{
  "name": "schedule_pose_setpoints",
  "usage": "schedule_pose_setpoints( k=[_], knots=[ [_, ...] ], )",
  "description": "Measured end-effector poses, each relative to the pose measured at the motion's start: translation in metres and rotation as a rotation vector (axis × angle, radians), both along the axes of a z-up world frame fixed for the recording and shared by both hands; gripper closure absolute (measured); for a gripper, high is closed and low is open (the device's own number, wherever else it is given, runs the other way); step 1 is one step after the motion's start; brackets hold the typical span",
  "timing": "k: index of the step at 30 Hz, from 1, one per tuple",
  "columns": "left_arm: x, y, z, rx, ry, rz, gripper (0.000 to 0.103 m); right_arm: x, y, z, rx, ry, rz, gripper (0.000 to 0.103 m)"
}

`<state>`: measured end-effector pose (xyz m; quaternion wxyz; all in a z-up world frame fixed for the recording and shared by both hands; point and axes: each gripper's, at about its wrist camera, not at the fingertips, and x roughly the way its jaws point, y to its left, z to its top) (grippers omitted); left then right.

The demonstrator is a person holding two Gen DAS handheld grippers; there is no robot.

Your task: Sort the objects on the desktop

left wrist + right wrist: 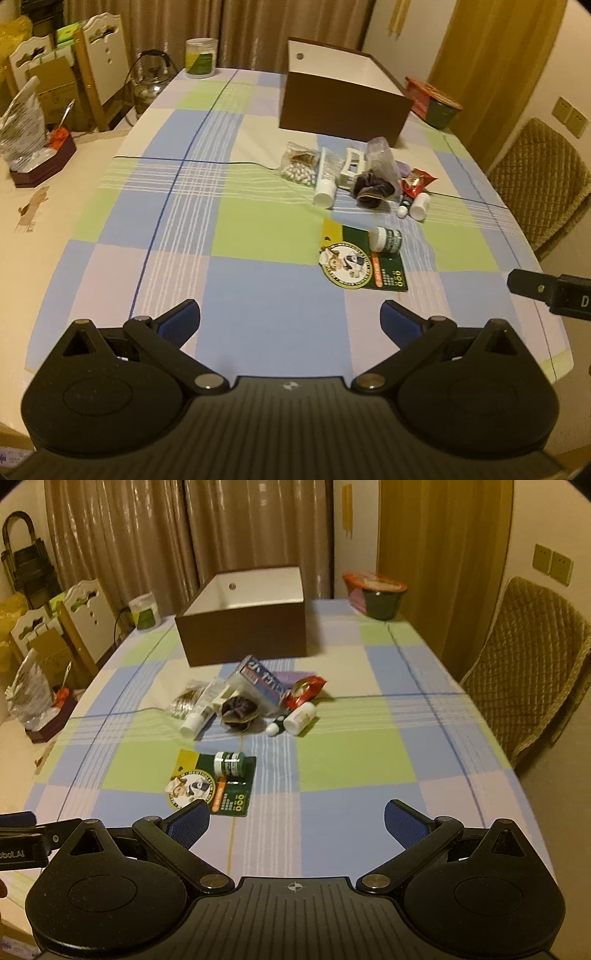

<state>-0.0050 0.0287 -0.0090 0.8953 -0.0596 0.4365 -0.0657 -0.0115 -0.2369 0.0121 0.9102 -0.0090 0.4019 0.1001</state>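
Note:
A pile of small objects lies mid-table: a bag of beads, a white tube, a dark scrunchie, a red snack packet and a white bottle. Nearer lies a green card with a small green jar on it; the jar also shows in the right wrist view. An open brown box, white inside, stands behind the pile. My left gripper and right gripper are open and empty above the near edge of the table.
The checked tablecloth covers the table. A clear jar stands at the far left corner, a red-and-green bowl at the far right. A wicker chair is right of the table, white chairs left.

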Motion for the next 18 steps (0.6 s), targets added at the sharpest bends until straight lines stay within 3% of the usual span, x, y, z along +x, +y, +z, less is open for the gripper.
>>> schedule_pose_setpoints(
  k=[6, 11, 18],
  knots=[
    [0.004, -0.015, -0.005, -0.022, 0.023, -0.07, 0.001, 0.001, -0.011, 0.007, 0.008, -0.02, 0.037, 0.0],
    [0.012, -0.027, -0.007, -0.044, 0.025, -0.059, 0.001, 0.021, -0.015, 0.007, -0.017, -0.041, 0.111, 0.0],
    [0.04, -0.06, -0.015, 0.031, -0.001, 0.0, 0.002, 0.079, -0.036, -0.002, -0.02, -0.043, 0.251, 0.0]
  ],
)
